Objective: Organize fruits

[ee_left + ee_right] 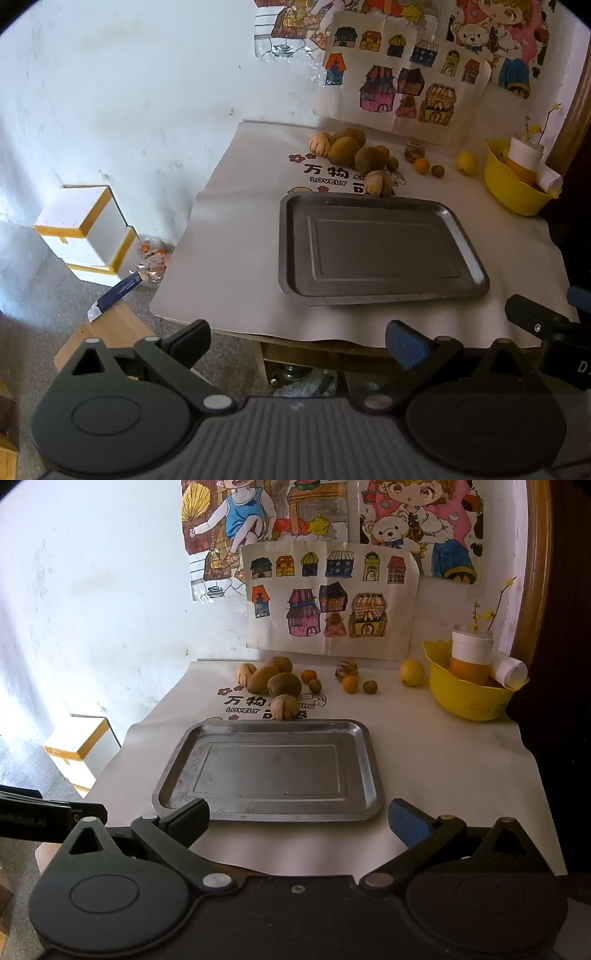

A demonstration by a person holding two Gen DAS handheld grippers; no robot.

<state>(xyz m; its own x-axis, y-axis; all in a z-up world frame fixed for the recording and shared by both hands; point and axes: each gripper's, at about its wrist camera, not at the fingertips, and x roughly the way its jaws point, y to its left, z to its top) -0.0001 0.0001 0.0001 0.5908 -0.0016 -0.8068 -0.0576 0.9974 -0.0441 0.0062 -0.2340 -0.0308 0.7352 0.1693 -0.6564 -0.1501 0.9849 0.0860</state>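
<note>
An empty grey metal tray (295, 236) (369, 760) lies on the white table cover. Behind it lies a group of fruits: brown kiwis (344, 149) (283, 684), striped pale fruits (378, 182) (285, 707), small oranges (421, 165) (350, 684), small brown-green fruits (369, 686) and a yellow lemon (466, 162) (411, 672). My left gripper (297, 341) is open and empty, at the table's near edge. My right gripper (297, 819) is open and empty, just in front of the tray.
A yellow bowl (508, 188) (469, 703) holding a white and orange cup stands at the back right. Drawings hang on the wall behind. White and yellow boxes (83, 229) stand on the floor at the left. The table cover's left edge drops off (177, 258).
</note>
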